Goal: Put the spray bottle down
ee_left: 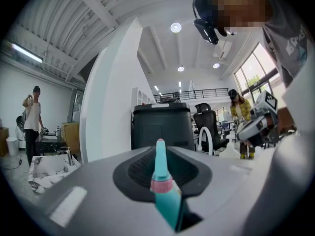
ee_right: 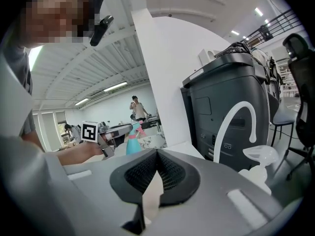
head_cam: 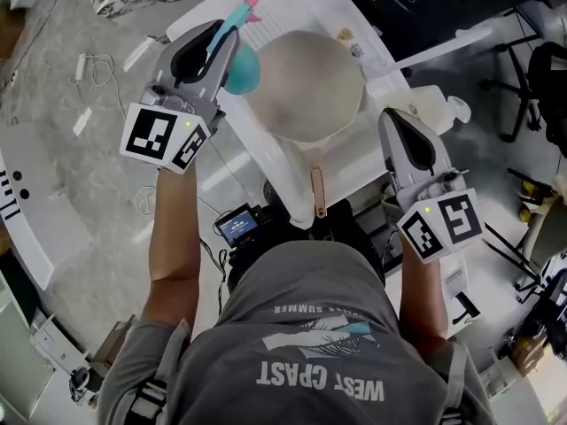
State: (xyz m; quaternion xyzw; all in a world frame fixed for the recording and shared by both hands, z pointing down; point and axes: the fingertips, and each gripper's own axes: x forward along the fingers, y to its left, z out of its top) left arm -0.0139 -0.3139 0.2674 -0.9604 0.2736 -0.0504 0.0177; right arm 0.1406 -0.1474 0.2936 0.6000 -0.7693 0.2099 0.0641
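left gripper view: left gripper [ee_left: 160,175] clamped on teal spray bottle [ee_left: 166,199]; right gripper [ee_right: 156,165] jaws together

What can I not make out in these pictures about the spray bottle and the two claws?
1. The spray bottle: in the head view the left claw covers part of its body; the bottom edge of the left gripper view cuts off the rest.
2. The right claw: in the right gripper view a beige patch shows below its shut tips; whether it is a held thing or something behind, I cannot tell.
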